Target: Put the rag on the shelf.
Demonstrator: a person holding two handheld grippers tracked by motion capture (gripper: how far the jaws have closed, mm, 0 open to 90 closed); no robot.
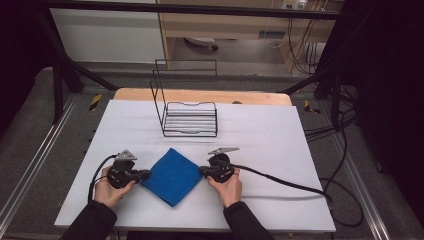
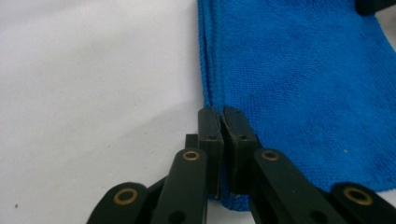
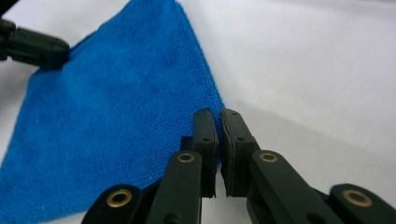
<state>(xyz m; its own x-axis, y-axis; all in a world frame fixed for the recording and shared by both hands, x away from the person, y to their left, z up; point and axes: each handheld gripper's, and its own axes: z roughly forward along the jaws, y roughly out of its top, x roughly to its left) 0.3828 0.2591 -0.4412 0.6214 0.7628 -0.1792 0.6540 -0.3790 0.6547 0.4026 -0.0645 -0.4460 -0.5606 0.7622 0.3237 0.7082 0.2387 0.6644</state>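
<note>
A folded blue cloth (image 1: 172,176) lies flat as a diamond on the white table cover (image 1: 270,145), near the front edge. My left gripper (image 1: 146,174) holds its left corner, and in the left gripper view the jaws (image 2: 220,114) stand pressed together on the cloth's (image 2: 299,84) folded edge. At the cloth's right corner my right gripper (image 1: 202,171) has its jaws (image 3: 218,114) shut on the tip of the cloth (image 3: 116,116). Both grippers rest low on the table, each held in a hand.
A black wire rack (image 1: 190,120) with a tall back stands behind the cloth at the table's middle back. A black cable (image 1: 290,185) trails right from my right gripper across the cover. Metal frame rails run along both sides.
</note>
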